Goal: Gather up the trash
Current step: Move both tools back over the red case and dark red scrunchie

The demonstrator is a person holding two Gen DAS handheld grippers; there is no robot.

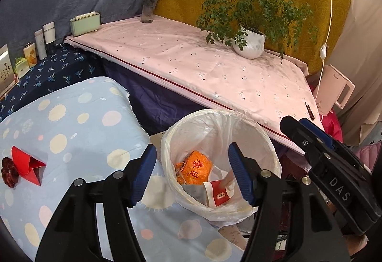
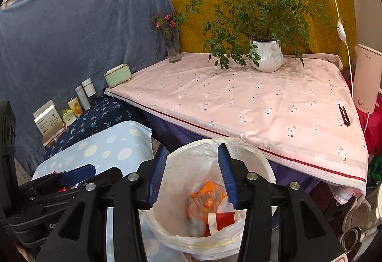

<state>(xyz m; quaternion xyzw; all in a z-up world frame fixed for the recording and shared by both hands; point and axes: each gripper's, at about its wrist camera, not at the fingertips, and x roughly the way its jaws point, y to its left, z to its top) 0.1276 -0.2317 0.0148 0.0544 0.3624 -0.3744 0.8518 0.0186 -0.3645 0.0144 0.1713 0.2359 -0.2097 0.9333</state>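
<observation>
A white bag-lined bin stands on the floor below both grippers. Inside it lie an orange wrapper and a red-and-white packet, the latter blurred in the right wrist view. My left gripper hangs open over the bin's mouth with nothing between its pads. My right gripper is also open over the bin and empty. A folded red paper and a dark red ruffled item lie on the spotted blue cloth at the left.
Behind the bin, a pink-clothed table carries a potted plant, a flower vase, a green box and small black snips. Bottles and boxes line the left wall. A white kettle stands right.
</observation>
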